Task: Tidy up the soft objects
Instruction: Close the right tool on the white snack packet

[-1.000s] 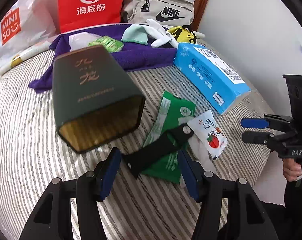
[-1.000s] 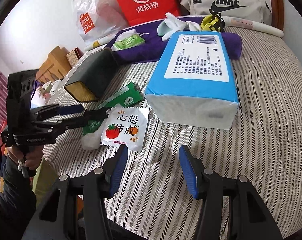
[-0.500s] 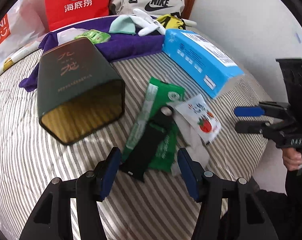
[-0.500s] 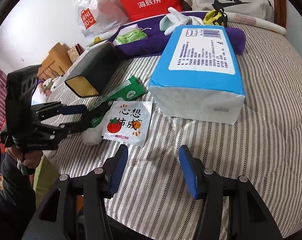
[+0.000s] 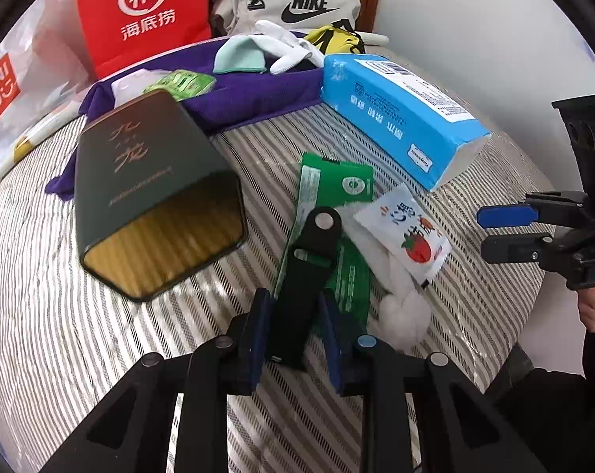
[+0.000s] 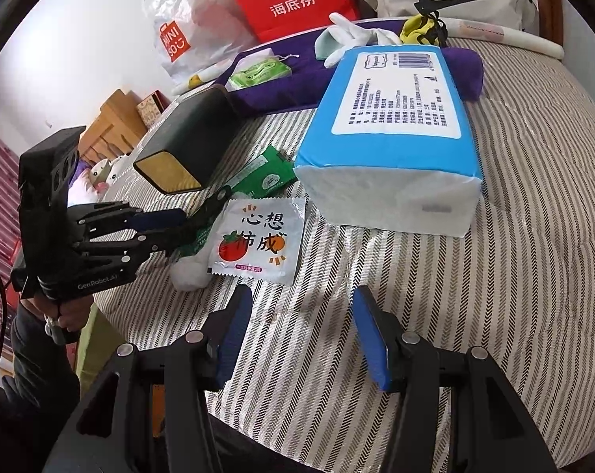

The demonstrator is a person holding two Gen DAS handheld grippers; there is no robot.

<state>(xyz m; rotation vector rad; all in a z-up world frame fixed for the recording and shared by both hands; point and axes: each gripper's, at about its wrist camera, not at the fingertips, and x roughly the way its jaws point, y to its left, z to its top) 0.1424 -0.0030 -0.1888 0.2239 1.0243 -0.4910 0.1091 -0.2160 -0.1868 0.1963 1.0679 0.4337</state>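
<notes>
A bed (image 6: 494,236) with a striped cover carries everything. Directly on it lie a blue tissue pack (image 6: 392,134), a dark green box (image 5: 147,181) on its side, a green packet (image 5: 337,189), a white sachet (image 6: 258,240) with a tomato print, and a purple towel (image 5: 254,94) near the far edge.

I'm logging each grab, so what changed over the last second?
The left tongs came down around the black strap, which swung lengthwise between them, and are closing on it. The right tongs kept open and still; the blue tissue pack and green box stayed put.
</notes>
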